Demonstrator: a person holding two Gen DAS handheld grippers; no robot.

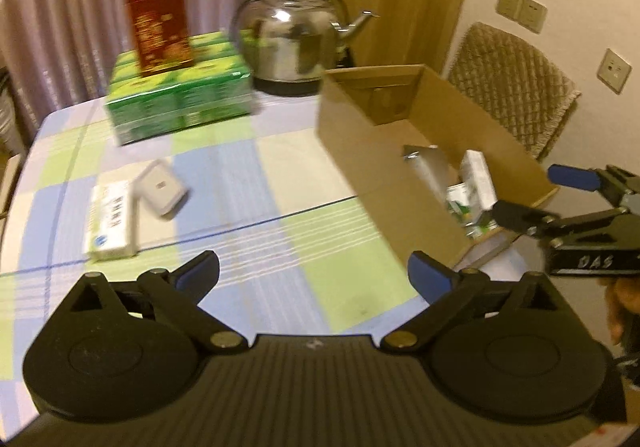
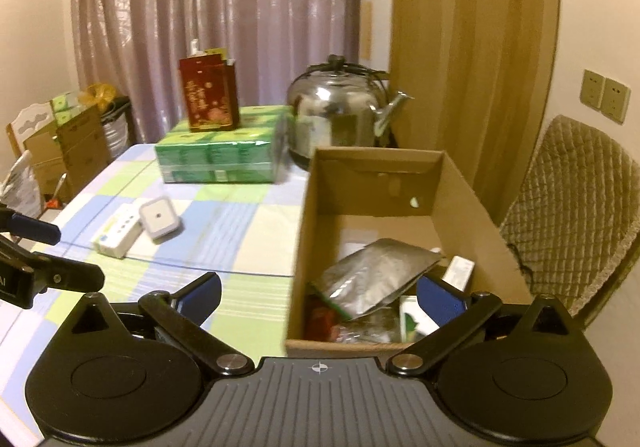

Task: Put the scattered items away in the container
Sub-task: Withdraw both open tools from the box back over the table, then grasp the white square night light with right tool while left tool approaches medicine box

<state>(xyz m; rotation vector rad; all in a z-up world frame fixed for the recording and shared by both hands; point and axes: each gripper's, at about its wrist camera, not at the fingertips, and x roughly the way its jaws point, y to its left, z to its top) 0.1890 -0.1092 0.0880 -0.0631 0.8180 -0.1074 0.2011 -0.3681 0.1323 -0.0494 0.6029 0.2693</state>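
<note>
Clearing the table: both grippers spread wide, nothing held.
Left gripper [image 1: 314,273] may fumble the white square case [image 1: 161,189] leaning against the pill box [image 1: 111,221]; right gripper [image 2: 319,293] hovers at the cardboard box [image 2: 304,231].

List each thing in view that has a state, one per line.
left gripper: open, empty
right gripper: open, empty
cardboard box: open-topped, partly filled
silver pouch: lying in the box
white square case: on the tablecloth, outside the box
white carton: flat on the tablecloth beside the case
kettle: lid on
</note>
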